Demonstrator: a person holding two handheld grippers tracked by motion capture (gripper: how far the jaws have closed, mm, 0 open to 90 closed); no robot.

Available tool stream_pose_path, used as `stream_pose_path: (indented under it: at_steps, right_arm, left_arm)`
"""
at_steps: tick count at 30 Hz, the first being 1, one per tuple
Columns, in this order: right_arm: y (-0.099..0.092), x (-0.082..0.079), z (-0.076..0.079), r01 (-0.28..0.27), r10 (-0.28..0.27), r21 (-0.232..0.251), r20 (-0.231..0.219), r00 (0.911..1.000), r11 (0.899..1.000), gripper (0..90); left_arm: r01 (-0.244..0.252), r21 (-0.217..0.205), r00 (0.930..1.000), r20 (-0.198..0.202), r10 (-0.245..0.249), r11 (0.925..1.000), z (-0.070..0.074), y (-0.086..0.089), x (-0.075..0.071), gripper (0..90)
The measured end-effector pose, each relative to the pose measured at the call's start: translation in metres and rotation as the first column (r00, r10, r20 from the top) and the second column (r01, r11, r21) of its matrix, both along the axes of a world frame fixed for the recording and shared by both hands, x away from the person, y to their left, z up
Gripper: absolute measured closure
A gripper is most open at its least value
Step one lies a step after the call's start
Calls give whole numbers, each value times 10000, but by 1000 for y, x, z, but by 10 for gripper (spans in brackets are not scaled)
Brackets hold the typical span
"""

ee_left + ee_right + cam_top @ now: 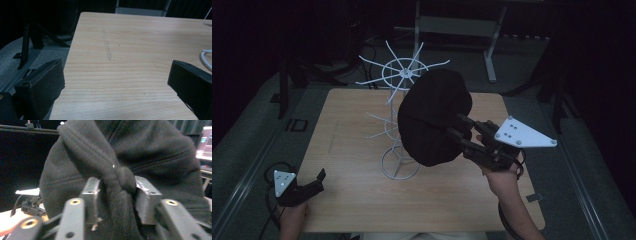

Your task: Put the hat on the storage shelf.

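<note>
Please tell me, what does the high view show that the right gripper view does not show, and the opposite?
High view alone: the white wire rack standing on the wooden table, and the grey three-cornered plate on the right hand-held gripper. Right gripper view alone: the pinched fold of cloth between that gripper's jaws, seen up close. Both: the black fabric hat, gripped, and the left hand-held gripper, open, low at the table's edge.

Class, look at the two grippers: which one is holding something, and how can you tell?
The right gripper: its jaws are pinched on a fold of the black hat, held up beside the white wire rack. The left gripper rests open at the table's near corner.
</note>
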State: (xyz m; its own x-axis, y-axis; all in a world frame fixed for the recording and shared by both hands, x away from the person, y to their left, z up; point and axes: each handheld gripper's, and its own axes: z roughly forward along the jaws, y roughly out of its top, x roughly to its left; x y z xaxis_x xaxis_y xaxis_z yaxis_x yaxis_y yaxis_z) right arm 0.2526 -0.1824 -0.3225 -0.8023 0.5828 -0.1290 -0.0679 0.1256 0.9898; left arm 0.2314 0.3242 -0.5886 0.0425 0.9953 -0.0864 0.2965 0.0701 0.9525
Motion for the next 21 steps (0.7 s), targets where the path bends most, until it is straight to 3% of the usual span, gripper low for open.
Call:
stream_pose_path:
  at_steps: [5, 9, 11, 13, 15, 18, 21]
  right_arm:
    - [-13, -4, 0, 494, -492, -179, 127, 9987, 9986, 343]
    - [-32, -7, -4, 848, -850, 111, 230, 9961, 9963, 241]
    - [-42, -8, -8, 934, -931, -148, 198, 9955, 9955, 161]
    - [-51, -8, -16, 1192, -1188, -206, 195, 9927, 9927, 162]
    - [-60, -6, -25, 1095, -1097, -194, -106, 9939, 9938, 162]
    - [-72, 0, -43, 1517, -1545, -514, -569, 9863, 9871, 151]
    - [-80, 8, -64, 2047, -2133, -1017, -820, 9735, 9735, 139]
  left_arm:
    - [0, 18, 10000, -6, 0, 10000, 0, 0, 0, 14]
    - [-11, 25, 10000, -12, 11, 10000, 0, 0, 0, 14]
    - [-15, 37, 10000, -20, 15, 10000, 0, 0, 0, 14]
    - [-3, 46, 10000, -16, 3, 10000, 0, 0, 0, 14]
    - [4, 44, 10000, -22, -4, 10000, 0, 0, 0, 14]
    - [-8, 46, 10000, -25, 9, 10000, 0, -1, 0, 14]
    - [-10, 6, 10000, -3, 10, 10000, 0, 0, 0, 14]
